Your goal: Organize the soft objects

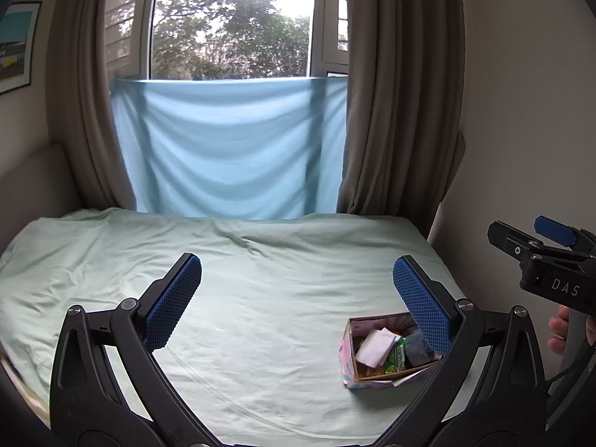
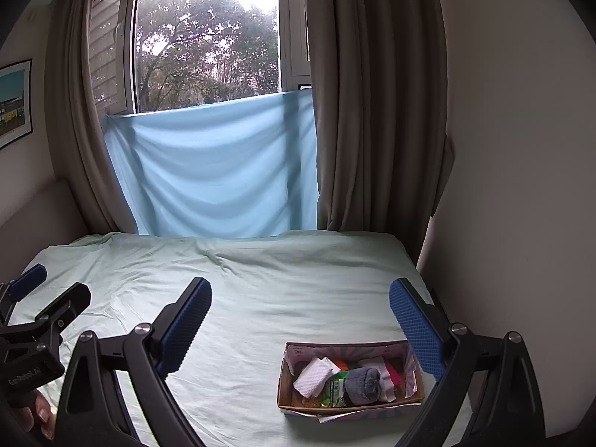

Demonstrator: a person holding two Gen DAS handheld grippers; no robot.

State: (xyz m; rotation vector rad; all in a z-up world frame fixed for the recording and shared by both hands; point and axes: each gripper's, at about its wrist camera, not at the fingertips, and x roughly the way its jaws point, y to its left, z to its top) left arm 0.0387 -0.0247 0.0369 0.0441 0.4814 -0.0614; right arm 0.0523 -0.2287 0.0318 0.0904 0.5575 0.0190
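Note:
A small cardboard box [image 2: 290,402] sits on the pale green bed sheet [image 2: 260,298], holding a folded white cloth [image 2: 312,375], a grey rolled sock [image 2: 363,383], green packets [image 2: 335,391] and pink fabric. The same box [image 1: 350,368] shows low right in the left wrist view, partly behind a blue pad. My left gripper [image 1: 298,290] hovers open above the sheet, left of the box, nothing between its pads. My right gripper [image 2: 300,309] is open too, raised over the sheet with the box just below its right finger [image 2: 417,327].
The bed fills the room between a left wall and a right wall [image 2: 503,186]. Beige curtains [image 2: 372,111] and a blue cloth [image 2: 216,171] hang over the window at the far end. A framed picture [image 1: 16,44] hangs on the left wall. A hand [image 1: 560,327] holds the other gripper.

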